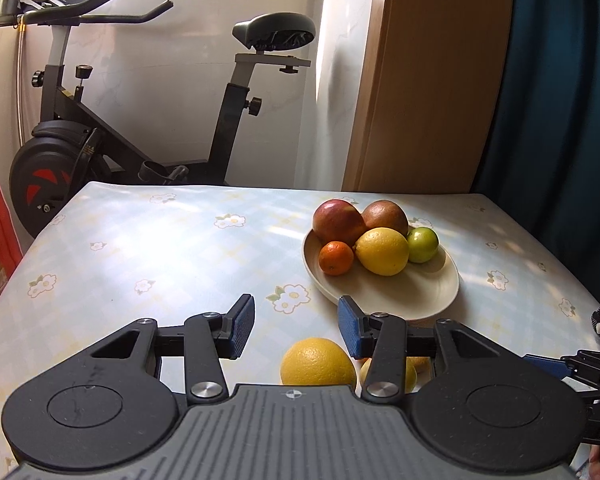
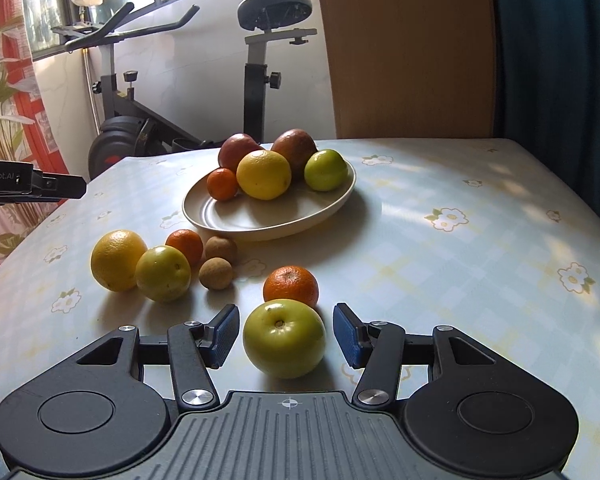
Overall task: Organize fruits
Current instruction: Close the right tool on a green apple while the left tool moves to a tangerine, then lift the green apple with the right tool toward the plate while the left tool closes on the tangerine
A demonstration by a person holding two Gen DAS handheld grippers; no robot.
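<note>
The left gripper (image 2: 32,186) body, at the frame's left edge, reads "nRobot.AI", cut off.

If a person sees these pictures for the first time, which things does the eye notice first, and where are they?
First, the green apple sitting on the table between the open fingers of the right gripper, untouched. Next, the plate further back, holding five fruits, among them a large lemon. More fruit lies loose on the table left of the apple, and an exercise bike stands behind.
</note>
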